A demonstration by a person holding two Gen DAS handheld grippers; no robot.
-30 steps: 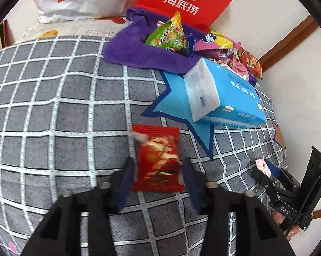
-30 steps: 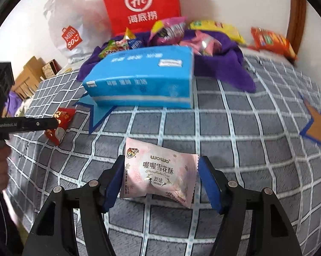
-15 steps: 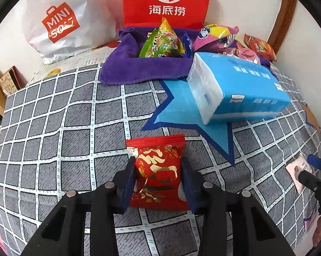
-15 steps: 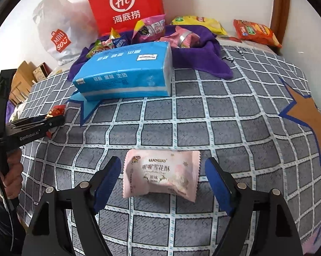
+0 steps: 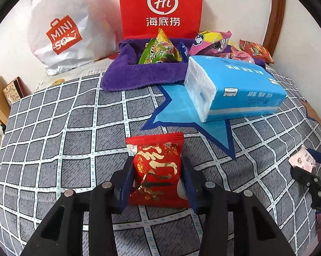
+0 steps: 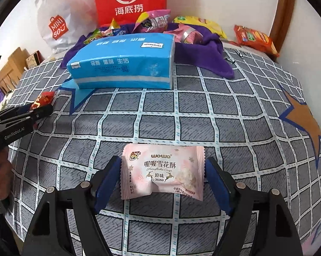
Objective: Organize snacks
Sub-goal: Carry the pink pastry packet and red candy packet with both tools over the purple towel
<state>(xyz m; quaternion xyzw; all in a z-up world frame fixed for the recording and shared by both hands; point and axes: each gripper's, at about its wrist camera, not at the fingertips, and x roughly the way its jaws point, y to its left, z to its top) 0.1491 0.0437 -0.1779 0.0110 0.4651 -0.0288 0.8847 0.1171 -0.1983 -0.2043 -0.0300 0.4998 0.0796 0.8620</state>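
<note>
Red snack packet (image 5: 157,170) between tool (image 5: 157,183) pads

blue tissue pack (image 5: 235,91), red bag (image 5: 161,7), white bag (image 5: 62,27)

Right gripper (image 6: 162,175) at lower centre brackets a pink snowflake-crisp packet (image 6: 162,171) lying flat on the grey checked bedcover (image 6: 224,111); its jaws have just been closing, yet both blue pads stand just clear of the wrapper. At left edge, the left gripper (image 6: 35,112) pinches a red snack packet (image 6: 42,100). A blue tissue pack (image 6: 122,61) lies upper centre, before a purple towel (image 6: 211,53) heaped with snacks.
</note>
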